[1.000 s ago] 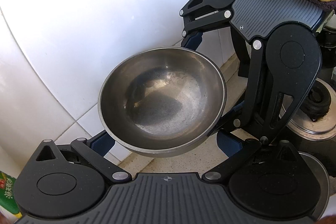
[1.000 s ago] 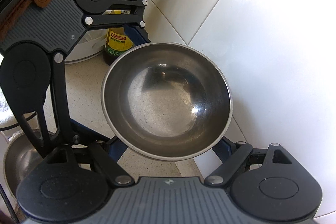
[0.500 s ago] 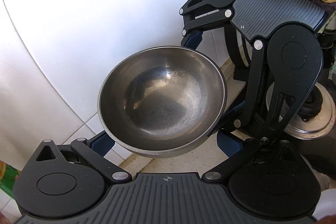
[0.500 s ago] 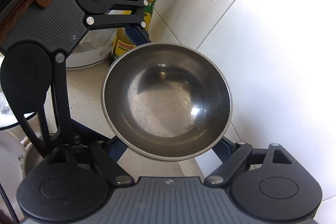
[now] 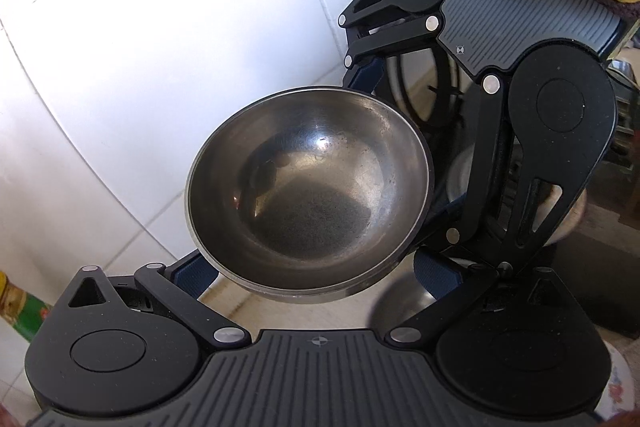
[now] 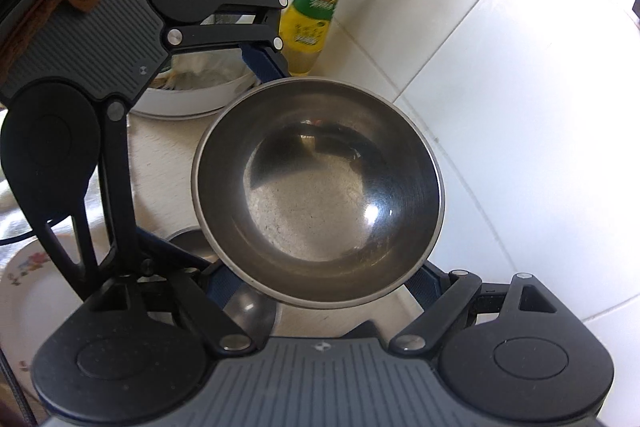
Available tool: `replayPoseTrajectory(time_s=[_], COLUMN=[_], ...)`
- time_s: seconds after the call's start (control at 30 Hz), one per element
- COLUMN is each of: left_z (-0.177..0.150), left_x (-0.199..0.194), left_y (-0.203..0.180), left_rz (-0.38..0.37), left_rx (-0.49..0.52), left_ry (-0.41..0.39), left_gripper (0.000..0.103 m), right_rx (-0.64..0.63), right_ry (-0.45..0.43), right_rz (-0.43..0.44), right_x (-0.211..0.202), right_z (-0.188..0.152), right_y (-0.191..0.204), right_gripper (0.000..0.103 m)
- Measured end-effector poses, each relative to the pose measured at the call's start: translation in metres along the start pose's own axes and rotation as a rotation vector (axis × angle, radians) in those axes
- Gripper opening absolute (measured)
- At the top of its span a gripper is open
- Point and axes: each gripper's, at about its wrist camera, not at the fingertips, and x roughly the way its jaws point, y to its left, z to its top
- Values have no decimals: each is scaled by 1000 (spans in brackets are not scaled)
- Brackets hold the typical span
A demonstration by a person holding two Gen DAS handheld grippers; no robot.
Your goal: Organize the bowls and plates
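Observation:
A single steel bowl [image 5: 310,195] [image 6: 320,195] hangs in the air next to the white tiled wall, held by both grippers from two sides. My left gripper [image 5: 314,269] is shut on it, its blue fingers [image 5: 194,273] pressed against the bowl's lower sides. My right gripper [image 6: 324,281] is shut on the same bowl, and it shows in the left wrist view at the upper right. Beneath the held bowl lies a second steel bowl [image 6: 250,311] [image 5: 402,305], with a floral plate [image 6: 28,303] beside it.
A green-labelled bottle [image 6: 316,15] and a white container [image 6: 192,87] stand on the counter by the wall. A stove burner [image 5: 440,95] and a steel pot [image 5: 572,211] lie behind the right gripper. The tiled wall [image 5: 140,67] is close by.
Both grippers have carried the bowl sideways along the wall, away from the bottle. The second bowl and the floral plate have come into view underneath. The grip is unchanged.

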Motion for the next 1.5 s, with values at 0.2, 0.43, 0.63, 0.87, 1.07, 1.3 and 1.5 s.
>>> replayPoseTrajectory(time_s=[0.2,0.43,0.63,0.87,1.07,1.3,1.5], left_z=[-14,-27,-27,-29,-25,-21,-28], left_x=[3,23,37,57,66,69,58], left_y=[-16,-21,-16,-7,2,6,10], left_rz=[-39,-72,-82,-113,-133,-120,-69], left_rx=[7,15,27,31,50,100,87], left_ry=[23,64,97,143,142,142,138], left_gripper=[103,103,103,103,103,103,103], right_rx=[26,54,81,120,117,95,95], right_ry=[38,55,81,103,113,156,182], right_rz=[20,43,72,122,134,120,117], right_x=[1,19,36,61,51,57,35], right_z=[-8,-5,-6,-9,-17,-13,-28], right_y=[20,28,28,18,16,21,27], right_gripper=[87,87,87,88,90,98,102])
